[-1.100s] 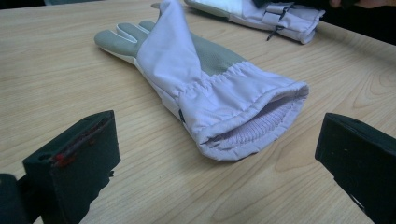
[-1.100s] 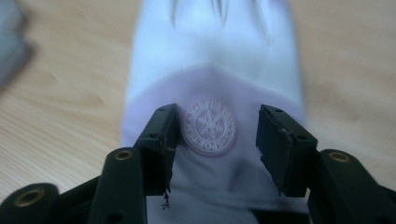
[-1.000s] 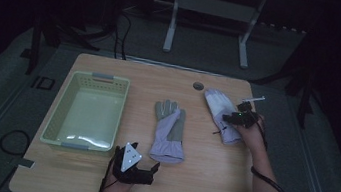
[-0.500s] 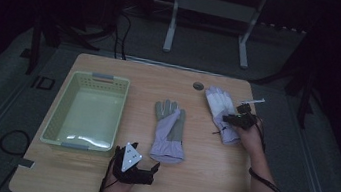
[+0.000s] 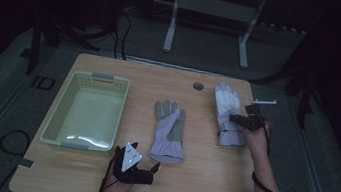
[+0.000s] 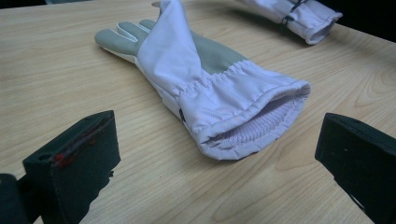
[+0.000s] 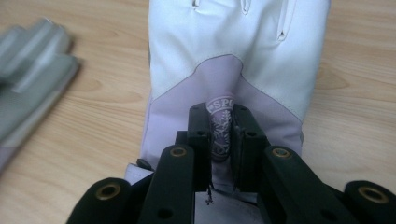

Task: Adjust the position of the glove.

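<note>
My right gripper [image 7: 219,135] pinches a raised fold of the white glove [image 5: 227,115], badge fabric bunched between its closed jaws, the glove's fingers stretching away ahead of them on the table [image 5: 207,182]. My left gripper [image 6: 219,163] hangs with jaws spread wide and empty, the grey-palmed glove [image 6: 205,79] lying flat just ahead, its ribbed cuff mouth facing the gap between them but touching neither jaw. The pale green basket [image 5: 86,110] sits off to my left gripper's far left side, apart from both gloves.
</note>
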{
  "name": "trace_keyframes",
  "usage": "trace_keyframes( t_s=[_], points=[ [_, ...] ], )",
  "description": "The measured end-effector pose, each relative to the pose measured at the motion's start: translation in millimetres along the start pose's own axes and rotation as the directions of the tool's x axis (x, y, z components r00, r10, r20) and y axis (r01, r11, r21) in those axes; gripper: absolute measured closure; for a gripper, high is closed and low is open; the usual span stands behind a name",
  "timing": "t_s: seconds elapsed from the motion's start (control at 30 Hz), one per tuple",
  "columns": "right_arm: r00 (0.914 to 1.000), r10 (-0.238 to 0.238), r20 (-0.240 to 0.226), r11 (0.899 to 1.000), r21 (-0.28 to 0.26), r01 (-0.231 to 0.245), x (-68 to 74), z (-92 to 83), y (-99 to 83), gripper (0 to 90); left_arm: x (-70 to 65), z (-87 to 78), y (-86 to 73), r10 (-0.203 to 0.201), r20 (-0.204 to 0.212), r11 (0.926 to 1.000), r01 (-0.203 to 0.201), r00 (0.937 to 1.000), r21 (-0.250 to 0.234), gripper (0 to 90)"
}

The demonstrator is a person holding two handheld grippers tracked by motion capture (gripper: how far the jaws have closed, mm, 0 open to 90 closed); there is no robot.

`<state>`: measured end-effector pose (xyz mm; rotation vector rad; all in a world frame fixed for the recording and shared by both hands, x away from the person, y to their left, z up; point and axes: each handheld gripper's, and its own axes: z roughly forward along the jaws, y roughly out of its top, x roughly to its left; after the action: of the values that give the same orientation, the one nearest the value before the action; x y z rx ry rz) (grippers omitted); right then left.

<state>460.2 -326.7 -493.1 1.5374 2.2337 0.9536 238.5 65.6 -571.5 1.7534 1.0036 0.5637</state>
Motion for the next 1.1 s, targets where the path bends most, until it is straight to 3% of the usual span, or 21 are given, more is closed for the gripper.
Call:
trace_keyframes(
  t_s=[0.3, 0.33, 0.43, 0.53, 0.67, 0.87, 1.1],
  points=[
    [0.9993, 0.030, 0.024, 0.996, -0.089, -0.028, 20.0, -60.4, -5.3, 80.5, -0.3, -0.1, -0.2, 0.000, -0.001, 1.0000, 0.000, 1.0000, -0.005, 0.0],
    [0.9993, 0.030, 0.024, 0.996, -0.089, -0.028, 20.0, -60.4, -5.3, 80.5, -0.1, -0.1, -0.1, 0.002, 0.001, 1.0000, -0.002, 1.0000, -0.003, 0.0],
    [0.9984, 0.056, 0.010, 0.991, -0.120, -0.055, 26.1, -83.3, -11.4, 80.5, -0.3, 0.0, -0.1, 0.002, 0.003, 1.0000, -0.002, 1.0000, -0.003, 0.0],
    [0.9962, 0.071, 0.051, 0.987, -0.148, -0.063, 32.6, -96.4, -19.7, 80.4, -0.4, 0.0, -0.1, 0.002, 0.002, 1.0000, -0.002, 1.0000, -0.002, 0.0],
    [0.9940, 0.067, 0.087, 0.984, -0.168, -0.052, 44.9, -109.0, -32.3, 80.3, -0.3, -0.1, -0.1, 0.002, 0.002, 1.0000, -0.002, 1.0000, -0.002, 0.0],
    [0.9918, 0.104, 0.075, 0.981, -0.173, -0.089, 47.5, -122.0, -50.8, 80.2, -0.6, 0.0, 0.0, 0.002, 0.001, 1.0000, -0.002, 1.0000, -0.001, 0.0],
    [0.9899, 0.128, 0.061, 0.985, -0.126, -0.120, 49.6, -108.7, -73.0, 80.1, -0.9, 0.0, 0.0, 0.005, 0.000, 1.0000, -0.005, 1.0000, -0.002, 0.0]
  ],
)
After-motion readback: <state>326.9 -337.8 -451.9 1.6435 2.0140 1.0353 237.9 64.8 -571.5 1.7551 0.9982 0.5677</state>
